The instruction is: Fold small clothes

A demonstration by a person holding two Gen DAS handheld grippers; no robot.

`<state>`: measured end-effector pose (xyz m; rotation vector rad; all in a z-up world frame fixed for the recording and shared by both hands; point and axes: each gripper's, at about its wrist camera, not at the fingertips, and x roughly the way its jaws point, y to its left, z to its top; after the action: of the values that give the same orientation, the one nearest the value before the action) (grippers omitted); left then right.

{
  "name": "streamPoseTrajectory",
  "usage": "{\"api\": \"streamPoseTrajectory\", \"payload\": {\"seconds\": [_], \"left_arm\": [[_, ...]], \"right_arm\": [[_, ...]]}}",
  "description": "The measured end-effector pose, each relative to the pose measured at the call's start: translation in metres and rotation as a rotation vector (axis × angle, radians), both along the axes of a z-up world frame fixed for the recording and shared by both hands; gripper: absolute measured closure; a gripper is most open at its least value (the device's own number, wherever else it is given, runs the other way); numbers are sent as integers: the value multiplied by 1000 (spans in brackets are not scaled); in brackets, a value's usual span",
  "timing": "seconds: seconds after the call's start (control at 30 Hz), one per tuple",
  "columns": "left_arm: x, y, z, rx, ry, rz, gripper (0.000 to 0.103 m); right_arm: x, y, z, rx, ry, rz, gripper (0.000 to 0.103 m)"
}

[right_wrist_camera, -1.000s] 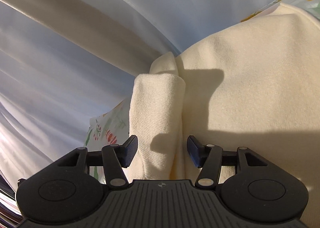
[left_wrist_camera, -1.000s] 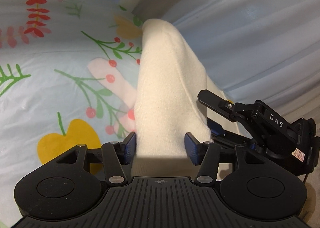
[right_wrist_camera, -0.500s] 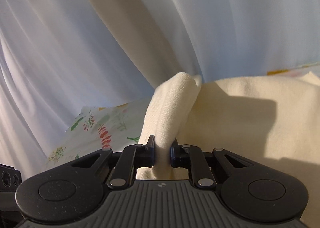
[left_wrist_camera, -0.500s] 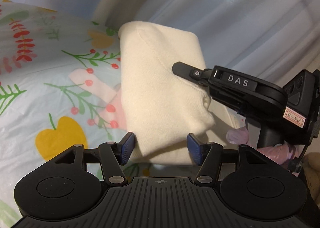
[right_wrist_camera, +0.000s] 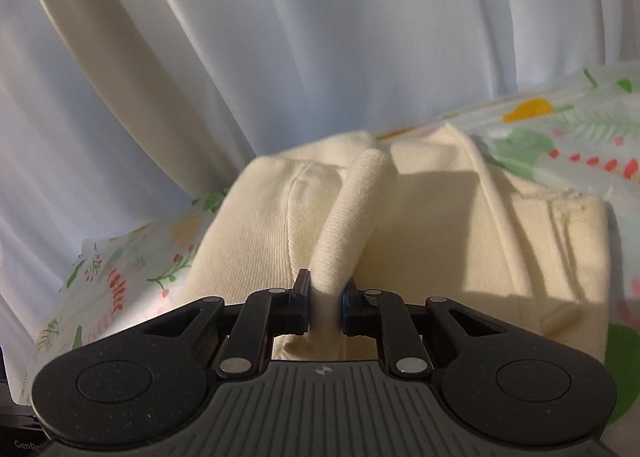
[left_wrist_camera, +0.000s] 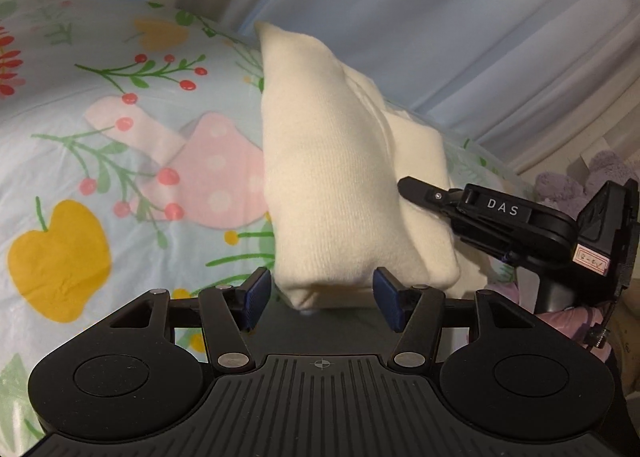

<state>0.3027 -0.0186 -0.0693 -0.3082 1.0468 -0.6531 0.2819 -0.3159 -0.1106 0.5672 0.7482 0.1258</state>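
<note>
Floral sheet (left_wrist_camera: 120,161), pale blue with fruit and berry print, covers the surface; what lies under it cannot be told. It serves as the folding ground.

Left tool (left_wrist_camera: 316,295): blue pads (left_wrist_camera: 256,293) stand apart, nothing between them touching. The near corner of the cream knit garment (left_wrist_camera: 340,193) sits in the gap, just off the pads. Judgement: the left side is positioned to catch or steady this end of the bundle, not yet committed to a grip.

Garment: cream, fine-ribbed knit, already doubled into a thick bundle, lying on the sheet with its long axis running away from the left camera. Its right edge is lifted.

Right tool (right_wrist_camera: 326,299): jaws drawn together, clamped on a narrow rolled ridge of the same garment (right_wrist_camera: 440,225). In the left view the right tool (left_wrist_camera: 416,191) shows from the side, tip pressed into the bundle's right flank. Judgement: pinching a ridge and not a single layer lets several layers travel together, so the fold stays stacked when carried over.

Pleated curtain (right_wrist_camera: 280,37) hangs behind the far edge; pale, folds vertical.

Risk, as judged: the ridge grip is shallow; inner layers may slip out if pulled sideways.
</note>
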Motion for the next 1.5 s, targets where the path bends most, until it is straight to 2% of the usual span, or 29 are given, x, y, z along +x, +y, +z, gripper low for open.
{"api": "streamPoseTrajectory", "payload": {"seconds": [0.07,0.1,0.13,0.3,0.37,0.43,0.5,0.53,0.63,0.7,1.0,1.1,1.23,1.4,1.5], "left_arm": [[0,1,3,-11,-12,-8,42],[0,0,3,-6,-18,-11,42],[2,-3,2,3,-20,-20,42],[0,-22,-8,48,-12,-55,38],[-2,-28,-7,66,-42,-51,36],[-4,-31,-5,89,-48,-42,35],[-4,-31,-2,90,-47,-38,35],[-5,-31,0,89,-52,-35,35],[-6,-27,3,87,-61,-32,35],[-7,-25,4,80,-55,-30,35],[-2,-32,3,72,-50,-63,32],[2,-28,2,55,-25,-61,32],[5,-12,9,20,-22,-38,29],[16,1,12,-43,16,15,28],[18,0,12,-61,27,36,27]], "right_arm": [[-5,-12,-4,126,-10,-9,72],[-6,-16,-8,193,-20,-8,60],[-7,-19,-12,235,-22,-12,56],[9,-13,-20,269,-7,10,58],[18,4,-16,177,-14,26,82],[19,20,0,-15,-54,49,87],[9,31,21,-192,-141,35,88],[4,30,30,-231,-175,21,88],[-6,19,42,-295,-212,-23,88],[-10,10,41,-319,-201,-45,88],[-30,-20,7,-376,-107,-119,88],[-33,-27,-3,-353,-97,-131,86],[-50,-37,14,-306,-83,-230,75],[-98,-40,39,-108,-158,-252,70],[-114,-35,31,46,-120,-235,68]]}}
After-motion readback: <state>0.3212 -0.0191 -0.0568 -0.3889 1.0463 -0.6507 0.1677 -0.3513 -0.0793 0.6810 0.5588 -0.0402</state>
